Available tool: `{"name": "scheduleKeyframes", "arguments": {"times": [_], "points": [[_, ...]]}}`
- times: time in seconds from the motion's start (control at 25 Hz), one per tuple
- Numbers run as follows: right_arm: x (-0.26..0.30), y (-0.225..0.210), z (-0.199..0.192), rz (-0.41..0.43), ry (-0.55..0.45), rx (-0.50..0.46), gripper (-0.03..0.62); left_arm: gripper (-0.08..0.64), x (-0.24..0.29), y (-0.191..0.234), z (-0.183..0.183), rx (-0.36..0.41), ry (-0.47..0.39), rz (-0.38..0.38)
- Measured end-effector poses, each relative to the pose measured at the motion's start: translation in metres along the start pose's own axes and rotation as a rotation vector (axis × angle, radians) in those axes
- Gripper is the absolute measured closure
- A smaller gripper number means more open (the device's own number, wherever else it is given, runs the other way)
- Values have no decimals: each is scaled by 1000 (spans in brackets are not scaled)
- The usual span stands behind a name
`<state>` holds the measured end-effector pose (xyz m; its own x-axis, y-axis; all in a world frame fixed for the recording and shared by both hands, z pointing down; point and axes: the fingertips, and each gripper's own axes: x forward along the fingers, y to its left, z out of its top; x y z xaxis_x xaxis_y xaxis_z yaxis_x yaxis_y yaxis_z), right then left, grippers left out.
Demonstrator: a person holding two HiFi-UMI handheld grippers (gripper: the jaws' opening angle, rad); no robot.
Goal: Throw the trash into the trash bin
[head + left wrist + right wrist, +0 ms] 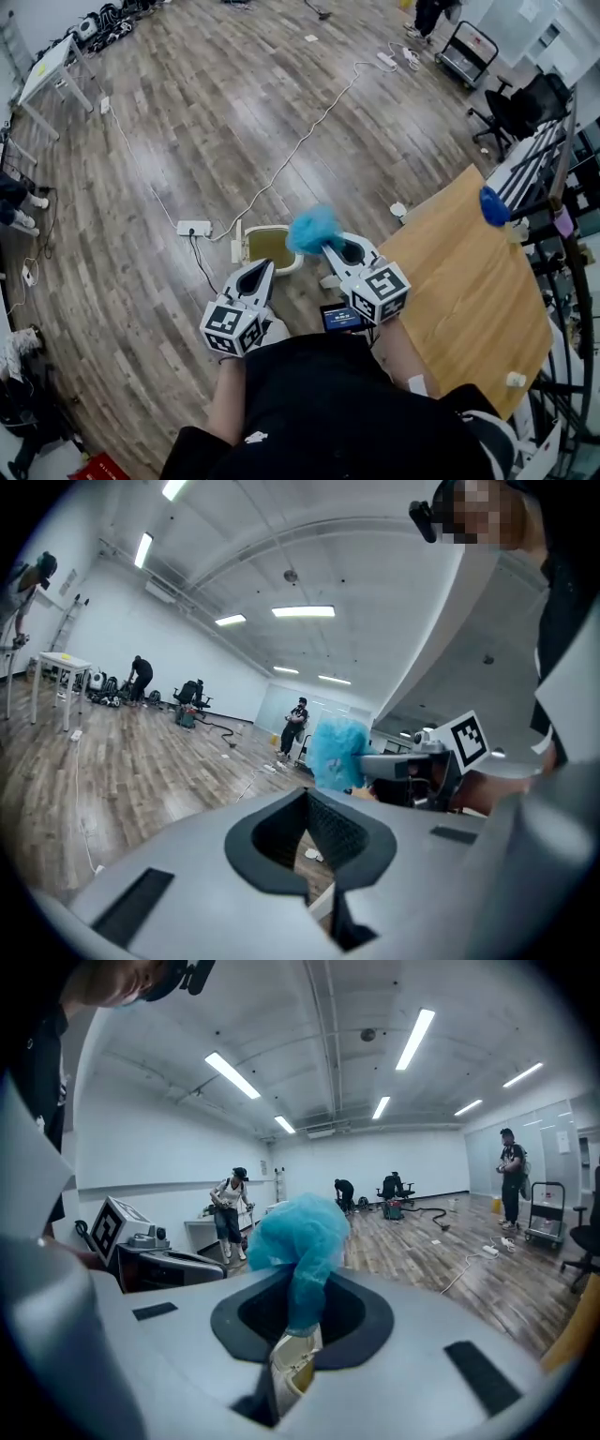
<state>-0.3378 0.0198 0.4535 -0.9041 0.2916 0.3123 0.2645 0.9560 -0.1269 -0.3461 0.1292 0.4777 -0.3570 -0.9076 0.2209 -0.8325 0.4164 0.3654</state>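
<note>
Right now my right gripper is clamped tight on the blue fluffy trash, held in the air beside the trash bin on the floor. The bin's mouth lies at eight o'clock from the wad. My left gripper is closed on nothing. I'd carry the wad toward eight o'clock until it sits over the mouth, then part the jaws wide, since fluff this light may cling. No writing is readable, only the square markers on my cubes.

Turquoise trash in the grey right gripper — cream trash bin below it, black-and-white marker cube behind.
</note>
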Motion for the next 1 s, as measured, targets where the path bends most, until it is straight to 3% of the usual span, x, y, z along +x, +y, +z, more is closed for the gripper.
{"name": "scheduleKeyframes", "arguments": {"times": [0.24, 0.48, 0.56, 0.76, 0.88, 1.0], "points": [[75, 5, -29, 1, 132, 10, 563, 561, -10, 90, -8, -59, 31, 63], [129, -12, -115, 47, 330, 95, 563, 561, 13, 123, -89, -161, 225, 95], [158, -25, -149, 61, 382, 111, 563, 561, 32, 136, -113, -191, 259, 104], [228, -54, -253, 80, 515, 129, 563, 561, 73, 155, -172, -211, 347, 40], [253, -57, -317, 102, 598, 154, 563, 561, 81, 170, -206, -254, 403, 42], [275, -65, -391, 107, 687, 185, 563, 561, 90, 187, -231, -240, 445, 60]]}}
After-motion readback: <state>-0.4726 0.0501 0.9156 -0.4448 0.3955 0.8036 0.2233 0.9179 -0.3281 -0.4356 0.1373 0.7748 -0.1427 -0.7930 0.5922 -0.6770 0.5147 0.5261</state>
